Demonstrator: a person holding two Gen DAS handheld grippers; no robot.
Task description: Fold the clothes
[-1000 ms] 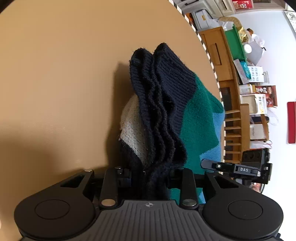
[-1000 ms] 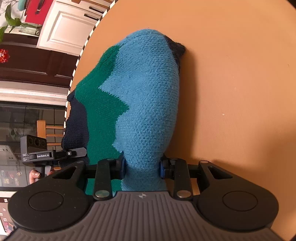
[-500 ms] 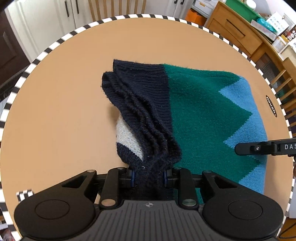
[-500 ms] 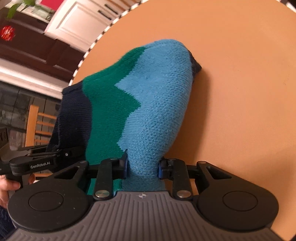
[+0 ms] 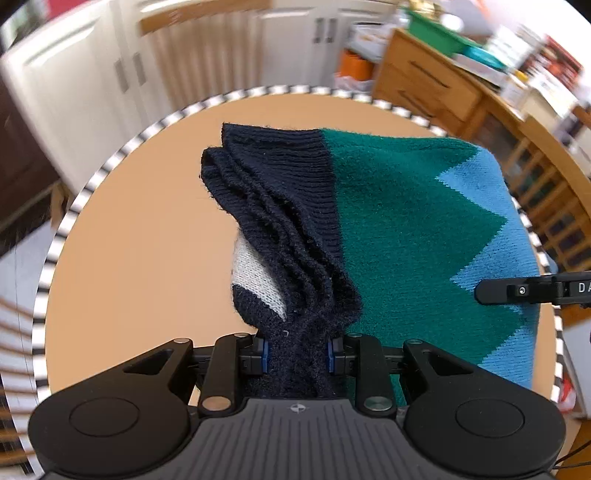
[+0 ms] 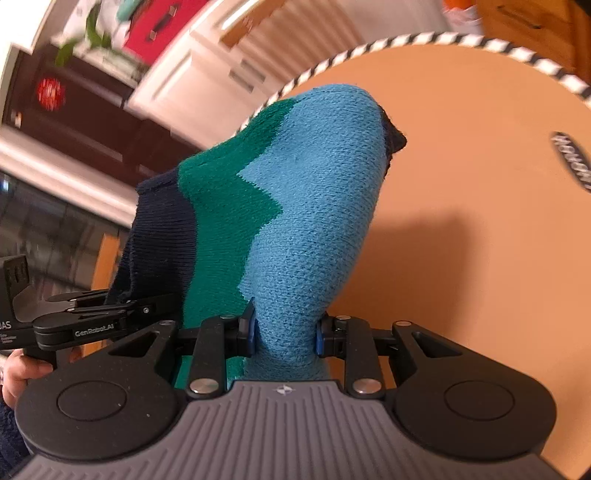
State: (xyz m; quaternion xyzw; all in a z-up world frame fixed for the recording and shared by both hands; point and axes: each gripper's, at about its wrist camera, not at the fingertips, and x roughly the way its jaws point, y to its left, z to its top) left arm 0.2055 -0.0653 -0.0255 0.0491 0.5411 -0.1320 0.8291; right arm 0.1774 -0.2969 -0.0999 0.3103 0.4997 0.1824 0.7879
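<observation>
I have the left tongs (image 5: 297,356) clenched on the sweater's (image 5: 406,229) navy hem and the right tongs (image 6: 284,332) on its blue end, the knit stretched between them and extending forward over the counter (image 5: 147,258).

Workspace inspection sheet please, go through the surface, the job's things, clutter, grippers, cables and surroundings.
Surface: round tan table with a black-and-white striped rim; an oval logo mark shows near its edge in the right wrist view.
Job's things: knit sweater, navy, green and light blue zigzag, bunched and held up between both grippers, its far part over the table.
Clutter: nothing seen on the table.
Grippers: left gripper shut on the navy ribbed edge; right gripper shut on the light blue part.
Cables: a thin dark cable at the lower right corner of the left wrist view.
Surroundings: white cabinets, wooden dresser with a green bin, blurred.
</observation>
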